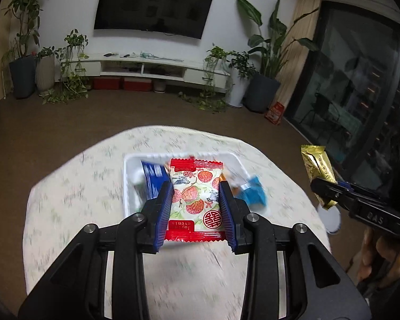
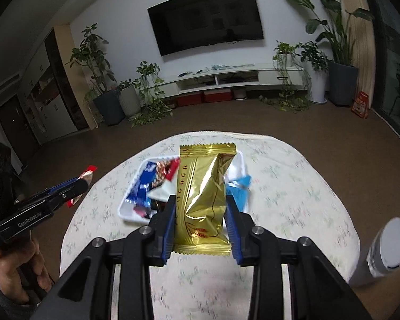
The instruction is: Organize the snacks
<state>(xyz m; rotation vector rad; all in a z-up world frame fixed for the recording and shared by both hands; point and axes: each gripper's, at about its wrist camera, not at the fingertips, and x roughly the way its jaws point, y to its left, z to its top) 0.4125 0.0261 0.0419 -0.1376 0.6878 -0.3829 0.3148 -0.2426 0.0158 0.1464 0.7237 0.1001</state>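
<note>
My left gripper (image 1: pixel 196 186) is shut on a red and white lychee-print snack packet (image 1: pixel 196 200) and holds it above the near part of a white tray (image 1: pixel 128 186). My right gripper (image 2: pixel 198 200) is shut on a gold snack packet (image 2: pixel 204 197) and holds it above the table in front of the tray (image 2: pixel 125 210). The tray holds blue and red snack packets (image 2: pixel 149 176). A light blue packet (image 1: pixel 254 193) lies by the tray's right side. In the left wrist view the right gripper (image 1: pixel 321 189) with the gold packet (image 1: pixel 317 165) is at the right.
The round table (image 1: pixel 93 186) has a pale floral cloth. A white cylinder (image 2: pixel 386 248) stands at its right edge. Beyond are brown floor, a TV (image 1: pixel 154 5), a low white cabinet (image 1: pixel 146 66) and potted plants.
</note>
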